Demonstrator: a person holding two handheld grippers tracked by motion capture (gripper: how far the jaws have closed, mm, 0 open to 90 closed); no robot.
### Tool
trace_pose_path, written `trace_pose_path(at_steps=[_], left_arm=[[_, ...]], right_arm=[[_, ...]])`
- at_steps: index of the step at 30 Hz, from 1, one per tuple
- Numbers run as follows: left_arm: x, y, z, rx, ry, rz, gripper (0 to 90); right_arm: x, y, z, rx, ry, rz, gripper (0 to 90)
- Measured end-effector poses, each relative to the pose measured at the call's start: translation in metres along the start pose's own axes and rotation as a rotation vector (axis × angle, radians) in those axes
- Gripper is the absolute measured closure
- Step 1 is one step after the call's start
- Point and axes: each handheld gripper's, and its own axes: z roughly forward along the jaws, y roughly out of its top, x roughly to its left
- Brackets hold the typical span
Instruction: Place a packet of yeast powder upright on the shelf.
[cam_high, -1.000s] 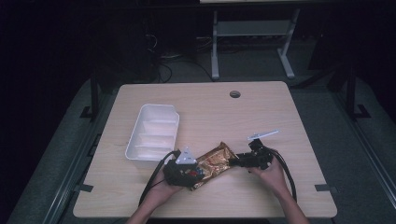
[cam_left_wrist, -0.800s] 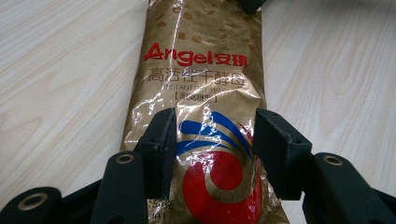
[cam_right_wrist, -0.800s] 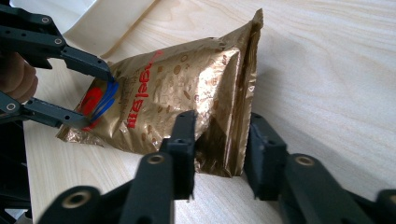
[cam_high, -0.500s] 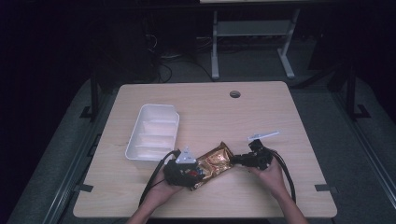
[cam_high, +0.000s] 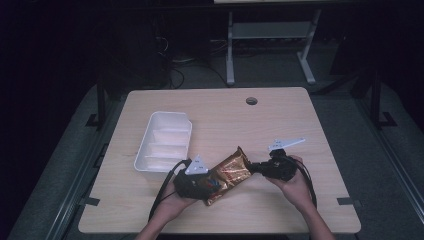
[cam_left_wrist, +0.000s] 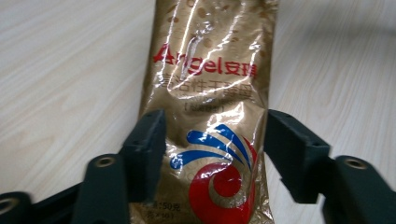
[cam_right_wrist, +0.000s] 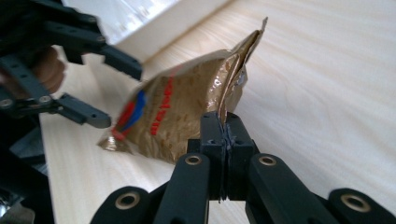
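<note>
Where the room falls away into near darkness, a pale wooden surface (cam_high: 220, 120) stands lit, with a round cable hole (cam_high: 251, 101) near its far edge and grey floor around it. Behind it a white metal frame (cam_high: 270, 40) and some tangled cables (cam_high: 190, 65) are barely readable in the gloom. A white sectioned tray (cam_high: 165, 142) sits on the left half of the surface.

A gold foil packet (cam_high: 227, 175) with red lettering and a red and blue swirl lies near the front edge, just beside the tray's near corner. Its lower end runs out of the left gripper view, and small print at the bottom is too blurred to read. The person's forearms are cut off at the bottom edge of the high view.

The left hand-held gripper (cam_left_wrist: 212, 140) is spread apart, its jaws standing on either side of the packet's lower part; whether they actually touch the foil I cannot tell. The right hand-held gripper (cam_right_wrist: 223, 135) is pinched tight on the packet's crimped top edge, holding that end lifted off the surface while the far end rests low between the other gripper's jaws.
</note>
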Motion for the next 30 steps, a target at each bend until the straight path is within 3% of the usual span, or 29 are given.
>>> trace_pose_path(at_steps=[3, 5, 10, 13, 18, 23, 24, 25, 30], left_arm=[[-0.001, 0.004, 0.002, 0.001, -0.009, -0.004, 28.9], [0.0, 0.006, 0.003, -0.025, -0.03, -0.019, 25.7], [0.005, 0.015, 0.007, -0.05, -0.062, -0.045, 20.1], [0.01, 0.023, 0.015, -0.083, -0.113, -0.062, 19.1], [0.012, 0.031, 0.024, -0.093, -0.157, -0.041, 18.6], [0.013, 0.04, 0.038, -0.088, -0.241, -0.016, 22.5], [0.013, 0.04, 0.038, -0.088, -0.241, -0.016, 24.4], [0.012, 0.041, 0.041, -0.084, -0.279, -0.009, 27.4], [0.01, 0.04, 0.043, -0.072, -0.32, 0.002, 47.5]], right_arm=[[0.009, 0.006, -0.011, -0.01, -0.01, -0.056, 88.6], [0.013, 0.009, -0.018, -0.015, -0.006, -0.085, 88.6], [0.022, 0.017, -0.033, -0.031, 0.005, -0.134, 88.7], [0.032, 0.027, -0.049, -0.05, 0.016, -0.197, 88.8], [0.043, 0.036, -0.061, -0.053, 0.039, -0.263, 88.8], [0.05, 0.044, -0.067, -0.043, 0.057, -0.316, 88.8], [0.05, 0.045, -0.068, -0.043, 0.057, -0.322, 88.8], [0.05, 0.046, -0.068, -0.043, 0.058, -0.326, 88.8], [0.049, 0.049, -0.07, -0.049, 0.058, -0.331, 88.8]])
